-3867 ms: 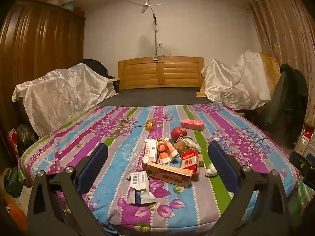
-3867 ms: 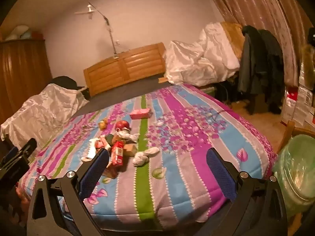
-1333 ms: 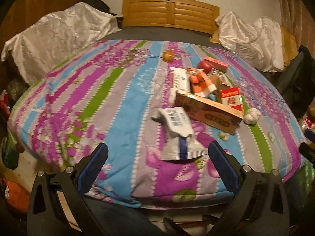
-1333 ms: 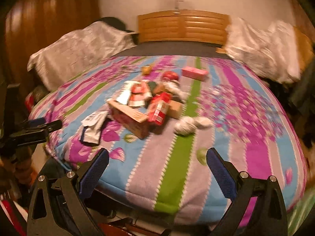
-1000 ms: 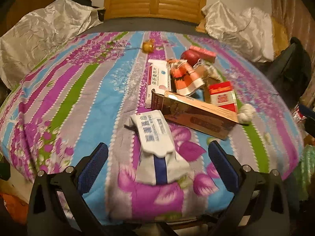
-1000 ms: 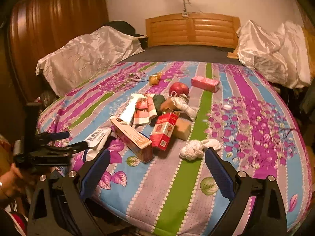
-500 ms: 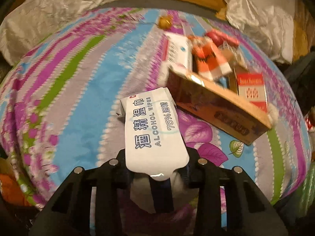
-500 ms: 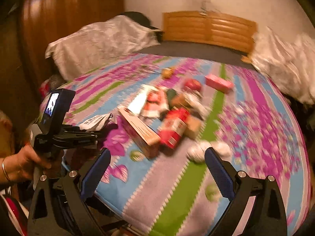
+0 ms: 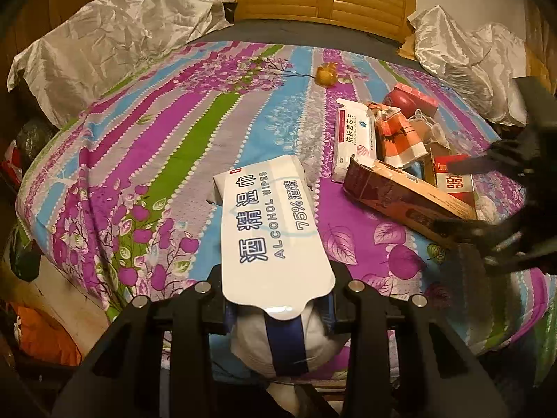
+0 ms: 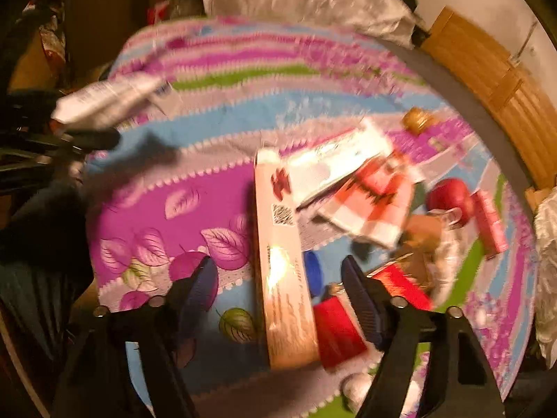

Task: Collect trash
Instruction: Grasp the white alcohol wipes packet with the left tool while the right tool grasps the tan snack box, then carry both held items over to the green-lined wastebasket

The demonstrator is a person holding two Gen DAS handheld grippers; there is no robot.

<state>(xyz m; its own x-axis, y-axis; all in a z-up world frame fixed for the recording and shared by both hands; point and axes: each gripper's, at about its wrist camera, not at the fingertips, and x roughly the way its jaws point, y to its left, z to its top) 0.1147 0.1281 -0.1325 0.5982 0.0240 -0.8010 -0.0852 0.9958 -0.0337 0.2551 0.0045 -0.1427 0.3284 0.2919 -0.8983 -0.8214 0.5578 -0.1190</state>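
Wipes pack (image 9: 269,223) (white, "ALCOHOL WIPES 75%") is pinched at its near end by the left gripper (image 9: 278,313), long axis running near-to-far, far end tilted a bit left over the striped bedspread (image 9: 146,160). Right gripper (image 10: 280,282) is partway open w/ the long tan carton (image 10: 282,264) between its fingers, not clamped afaict; that view's blurry. Carton's long axis also runs near-far there. Rest of the trash pile: red box (image 9: 454,177), white box (image 9: 353,139), orange-white packet (image 9: 398,136), all bunched right of center. Left half of the bedspread is open; near edge drops off just below the left gripper.
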